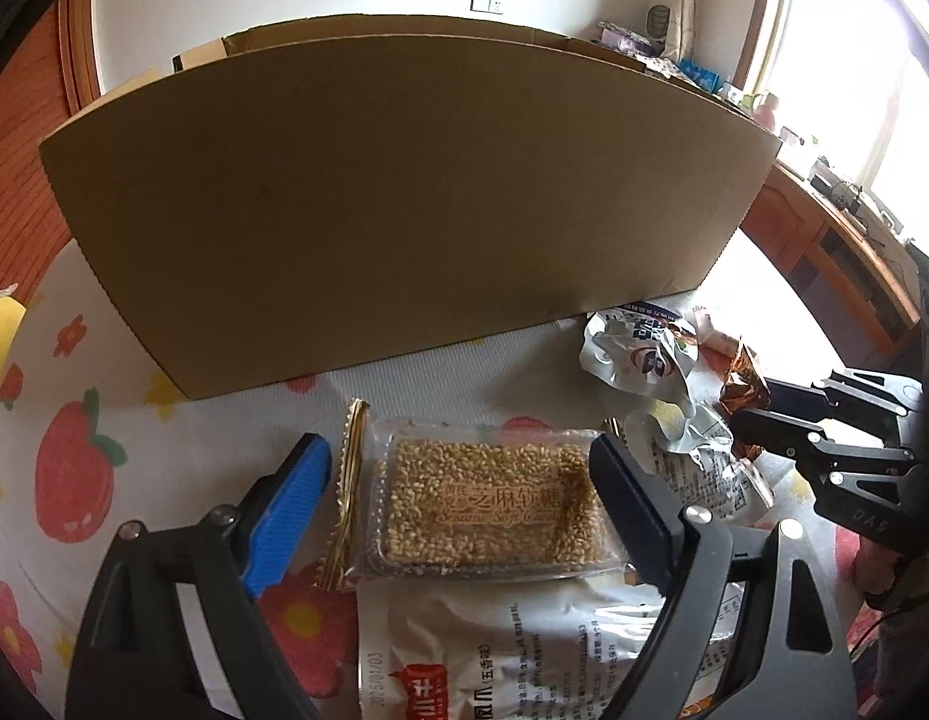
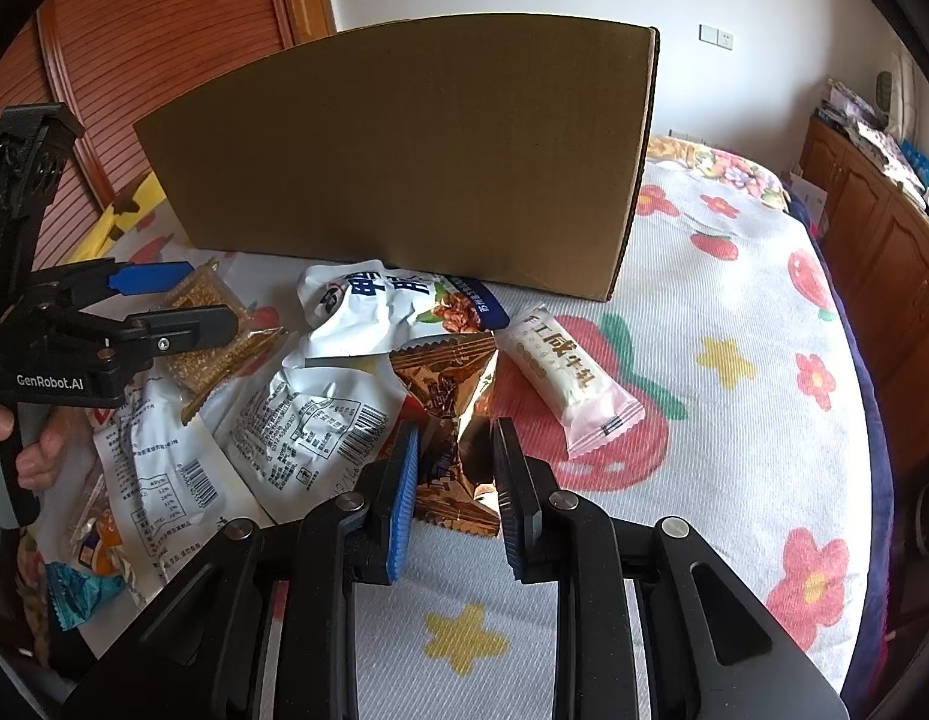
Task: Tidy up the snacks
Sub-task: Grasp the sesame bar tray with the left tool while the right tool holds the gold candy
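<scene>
A clear pack of sesame candy (image 1: 488, 510) lies on the bed between the wide-open fingers of my left gripper (image 1: 464, 468); it also shows in the right wrist view (image 2: 212, 324). My right gripper (image 2: 455, 456) straddles a copper foil snack (image 2: 455, 414), its pads close on both sides, whether they press it I cannot tell. The right gripper shows in the left wrist view (image 1: 746, 414) at that foil pack (image 1: 743, 384). A tall cardboard box (image 1: 398, 210) stands just behind the snacks, also seen from the right (image 2: 404, 150).
White pouches (image 2: 392, 306) (image 2: 302, 420), a pink-white nougat bar (image 2: 569, 378), a printed pouch (image 1: 500, 648) and small packets (image 2: 86, 546) lie on the strawberry-print bedspread (image 2: 734, 420). A wooden cabinet (image 2: 872, 228) stands right, slatted wardrobe doors (image 2: 164, 30) behind.
</scene>
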Demonstrator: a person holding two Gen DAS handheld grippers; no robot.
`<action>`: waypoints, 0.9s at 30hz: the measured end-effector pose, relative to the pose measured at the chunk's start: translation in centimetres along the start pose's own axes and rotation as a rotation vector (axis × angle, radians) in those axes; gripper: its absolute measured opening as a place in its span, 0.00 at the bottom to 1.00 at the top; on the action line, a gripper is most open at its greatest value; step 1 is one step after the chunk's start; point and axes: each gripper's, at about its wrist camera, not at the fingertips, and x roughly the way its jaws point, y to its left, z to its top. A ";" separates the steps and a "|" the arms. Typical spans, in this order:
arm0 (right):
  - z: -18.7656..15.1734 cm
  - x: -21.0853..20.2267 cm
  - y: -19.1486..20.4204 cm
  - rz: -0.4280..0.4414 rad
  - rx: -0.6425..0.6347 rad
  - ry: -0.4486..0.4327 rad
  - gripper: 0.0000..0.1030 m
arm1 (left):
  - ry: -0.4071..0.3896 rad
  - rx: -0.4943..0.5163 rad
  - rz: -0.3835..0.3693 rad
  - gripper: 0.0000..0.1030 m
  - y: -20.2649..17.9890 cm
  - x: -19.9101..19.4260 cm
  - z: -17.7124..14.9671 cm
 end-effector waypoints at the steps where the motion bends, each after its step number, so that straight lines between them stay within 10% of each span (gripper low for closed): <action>1: 0.0 0.0 0.0 0.000 0.000 0.000 0.21 | 0.004 -0.002 -0.007 0.86 0.0 0.0 0.1; 27: -0.1 0.2 0.1 -0.011 -0.007 0.001 0.21 | 0.032 0.084 -0.029 0.93 -2.2 0.7 -0.2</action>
